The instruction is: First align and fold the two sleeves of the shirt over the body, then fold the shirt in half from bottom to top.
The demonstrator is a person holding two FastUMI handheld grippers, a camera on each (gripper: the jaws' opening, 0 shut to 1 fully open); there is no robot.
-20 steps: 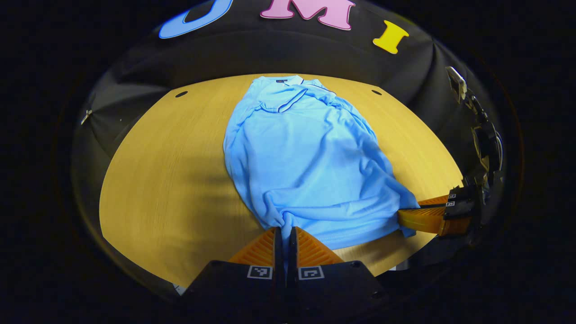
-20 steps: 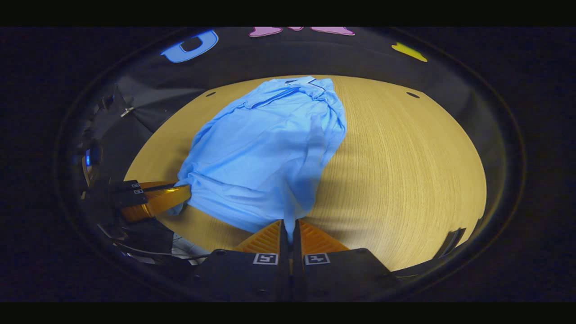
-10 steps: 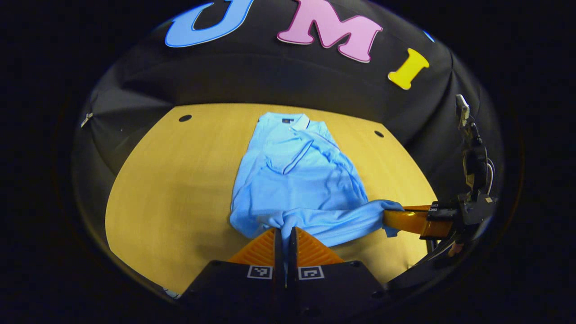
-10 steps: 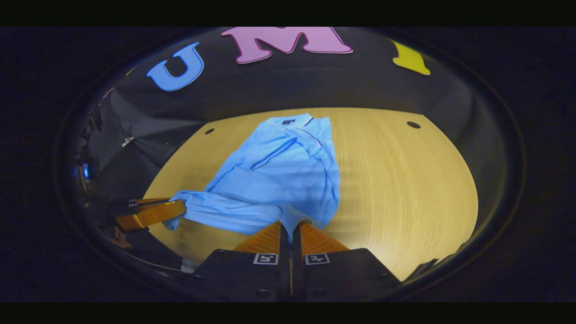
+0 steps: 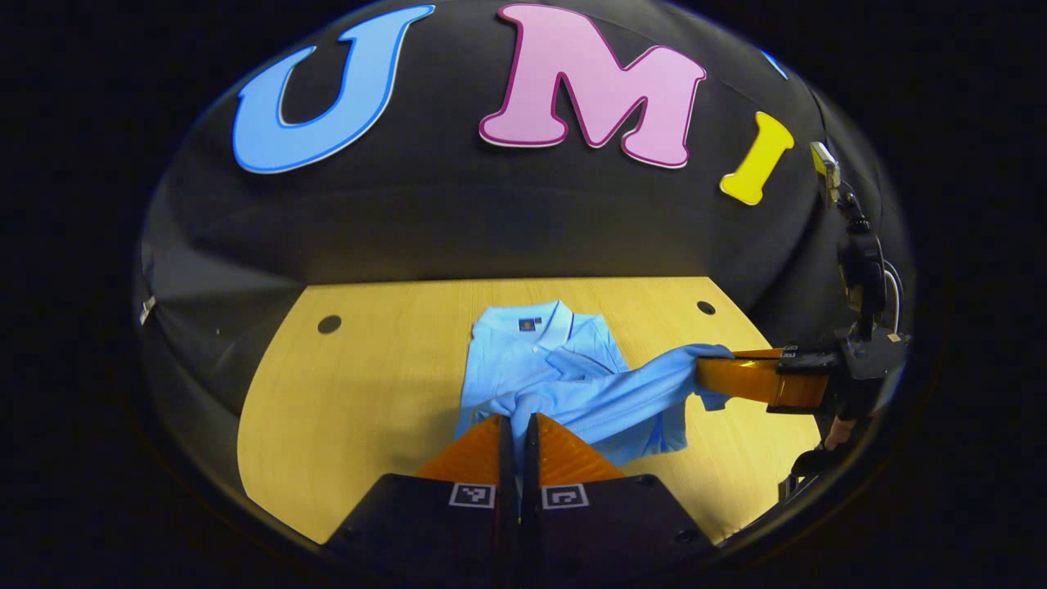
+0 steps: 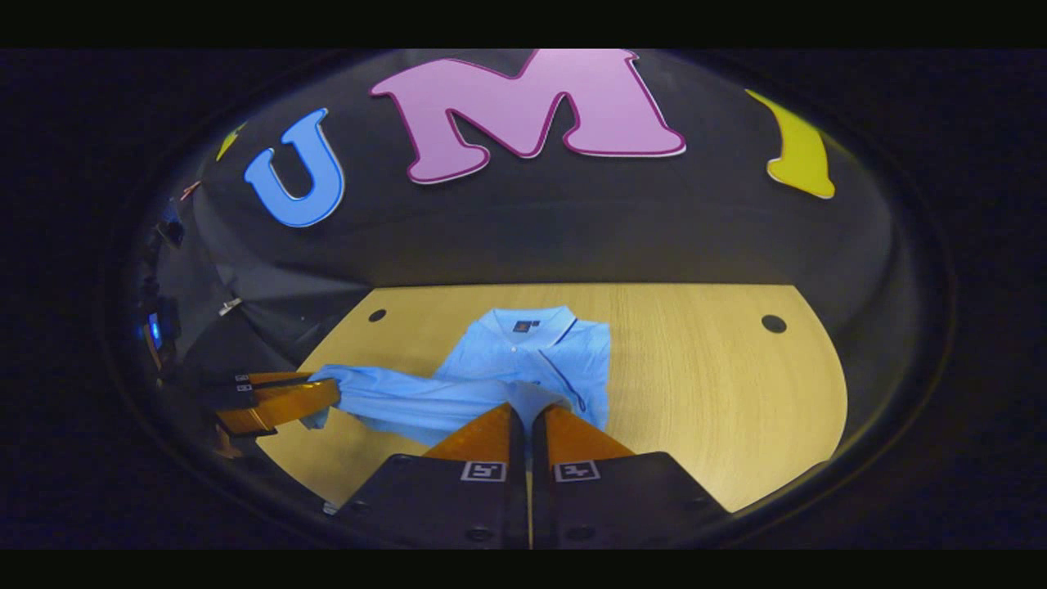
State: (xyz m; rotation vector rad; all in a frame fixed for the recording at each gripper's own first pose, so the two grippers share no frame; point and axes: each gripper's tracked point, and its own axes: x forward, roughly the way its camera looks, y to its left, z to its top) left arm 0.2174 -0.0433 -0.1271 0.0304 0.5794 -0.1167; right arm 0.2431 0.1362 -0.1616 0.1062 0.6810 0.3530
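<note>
Shirt (image 5: 540,352), light blue: collar end flat on far middle of wooden counter (image 5: 360,409); hem lifted above it. Left gripper (image 5: 517,421): fingers clenched on hem's left corner. Right gripper (image 6: 527,413): fingers clenched on hem's right corner.

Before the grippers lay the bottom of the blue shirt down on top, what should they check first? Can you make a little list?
1. Left gripper jaws pinched shut on the light blue polo shirt hem: ok.
2. Right gripper jaws pinched shut on the other hem corner: ok.
3. Hem stretched between the two grippers without sagging to the wooden table: ok.
4. Sleeves already folded over the body: cannot tell, the lifted cloth hides part of it.
5. Collar end lying flat on the table: ok.
6. Hem lined up with the collar: not ok, it hangs short of it.
</note>
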